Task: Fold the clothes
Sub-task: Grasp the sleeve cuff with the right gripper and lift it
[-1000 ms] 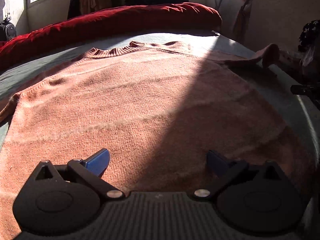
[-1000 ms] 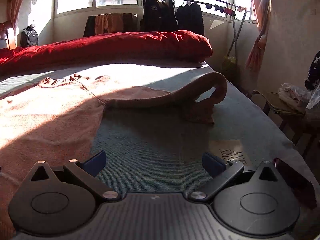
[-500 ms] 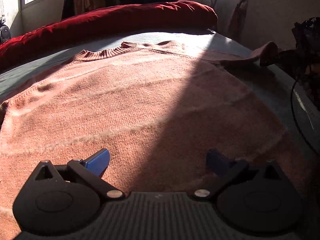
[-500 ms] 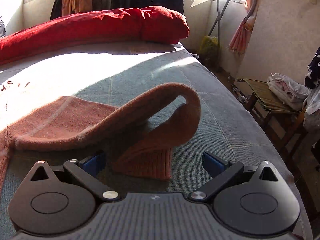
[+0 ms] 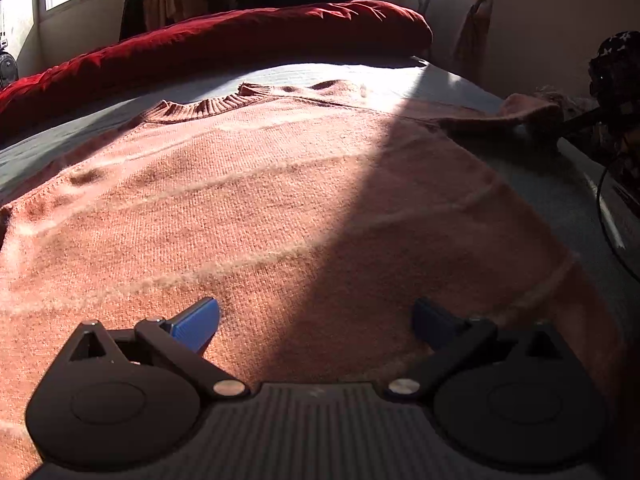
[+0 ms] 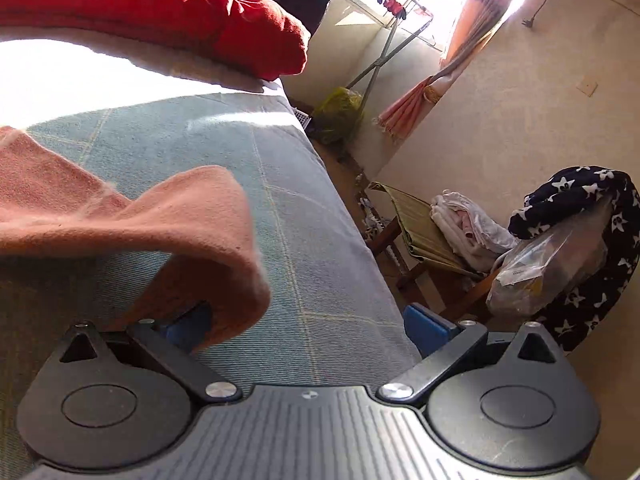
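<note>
Sweater: spread flat, front up, on the grey-blue bed, ribbed neckline at 12 o'clock toward the red duvet. Body fills the left wrist view; hem lies just under my left gripper.

Left gripper: jaws spread wide, nothing between them, hovering over the lower body of the knit.

Right gripper: jaws also spread wide. The sleeve arches up from 9 o'clock and curls down over my left blue pad. The cuff end is hidden below the pad; I cannot tell whether cloth sits between the jaws or only drapes on one finger. No grip yet, as I judge it.

Risks from here:
- Closing now may pinch only the outer layer of the doubled sleeve, because the curl hides the cuff. The sleeve would then unroll mid-fold.
- The sleeve lies close to the bed edge at 3 o'clock; a slip there could send it over the side.
- Dragging the sleeve toward 9 o'clock with nothing pinning the body could wrinkle the shoulder.

Appearance: salmon-orange fuzzy knit, faint pale horizontal stripes, small dimples near the left shoulder at 10 o'clock. Half in sunlight, right half in shadow. Looks soft and limp, likely to sag.
</note>
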`<act>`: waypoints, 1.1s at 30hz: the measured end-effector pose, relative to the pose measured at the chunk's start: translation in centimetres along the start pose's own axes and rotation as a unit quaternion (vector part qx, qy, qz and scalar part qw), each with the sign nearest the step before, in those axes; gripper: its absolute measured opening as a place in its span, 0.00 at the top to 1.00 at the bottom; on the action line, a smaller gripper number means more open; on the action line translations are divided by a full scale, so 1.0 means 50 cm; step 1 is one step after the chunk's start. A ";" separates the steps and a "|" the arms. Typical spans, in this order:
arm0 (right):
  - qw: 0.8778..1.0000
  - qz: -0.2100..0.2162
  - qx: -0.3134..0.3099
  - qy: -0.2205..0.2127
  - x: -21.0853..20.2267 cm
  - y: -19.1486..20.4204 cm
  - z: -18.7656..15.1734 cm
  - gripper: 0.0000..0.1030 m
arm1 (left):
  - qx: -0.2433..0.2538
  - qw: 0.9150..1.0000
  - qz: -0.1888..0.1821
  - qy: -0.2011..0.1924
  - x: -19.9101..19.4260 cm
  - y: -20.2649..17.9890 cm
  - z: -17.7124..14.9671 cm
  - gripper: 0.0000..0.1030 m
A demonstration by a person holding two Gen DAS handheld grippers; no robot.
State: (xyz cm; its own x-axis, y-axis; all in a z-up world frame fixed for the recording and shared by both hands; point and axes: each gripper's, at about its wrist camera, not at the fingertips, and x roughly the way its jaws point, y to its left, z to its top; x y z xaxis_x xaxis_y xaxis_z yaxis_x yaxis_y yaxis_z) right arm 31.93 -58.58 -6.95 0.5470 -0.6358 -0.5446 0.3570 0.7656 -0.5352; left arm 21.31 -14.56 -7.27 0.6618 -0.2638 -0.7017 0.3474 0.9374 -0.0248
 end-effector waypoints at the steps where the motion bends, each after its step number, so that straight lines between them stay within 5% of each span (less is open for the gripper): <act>1: 1.000 -0.016 0.002 0.003 0.006 -0.017 -0.001 0.00 | 0.000 1.000 0.000 0.000 0.000 0.000 0.000 0.01; 6: 0.997 -0.025 0.077 0.014 0.013 -0.108 -0.019 0.00 | 0.002 1.000 0.001 0.000 0.001 0.000 -0.001 0.01; 11: 0.972 0.154 0.174 0.014 -0.004 -0.136 -0.040 0.01 | 0.006 1.000 0.005 -0.001 0.003 -0.004 -0.002 0.01; 13: 0.962 0.207 0.178 0.026 0.006 -0.118 -0.035 0.11 | 0.007 1.000 0.004 -0.001 0.003 -0.004 -0.002 0.01; 17: 0.955 0.233 0.179 0.050 0.042 -0.072 -0.024 0.24 | 0.007 1.000 0.003 -0.001 0.004 -0.003 -0.002 0.01; 22: 0.916 0.296 0.267 0.051 0.089 -0.060 -0.035 0.26 | 0.010 1.000 0.002 -0.002 0.007 -0.002 -0.004 0.01; 24: 0.907 0.316 0.277 0.038 0.086 -0.058 -0.038 0.42 | 0.011 1.000 0.001 -0.003 0.009 -0.002 -0.004 0.01; 26: 0.910 0.317 0.265 0.028 0.073 -0.054 -0.034 0.55 | 0.010 1.000 0.001 -0.004 0.010 -0.002 -0.005 0.00; 32: 0.956 0.241 0.165 0.007 0.028 -0.044 0.000 0.93 | 0.011 1.000 0.002 -0.006 0.010 -0.003 -0.005 0.00; 33: 0.962 0.224 0.154 0.001 0.022 -0.047 0.005 0.93 | 0.011 1.000 0.002 -0.006 0.010 -0.003 -0.005 0.00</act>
State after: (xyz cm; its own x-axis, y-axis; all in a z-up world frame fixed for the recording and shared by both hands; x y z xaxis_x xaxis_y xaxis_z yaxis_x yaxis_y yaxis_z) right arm 31.85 -61.06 -6.13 0.6971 -0.2352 -0.6773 0.2933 0.9556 -0.0299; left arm 21.41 -14.76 -7.81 0.6718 -0.2627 -0.6926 0.3594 0.9332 -0.0054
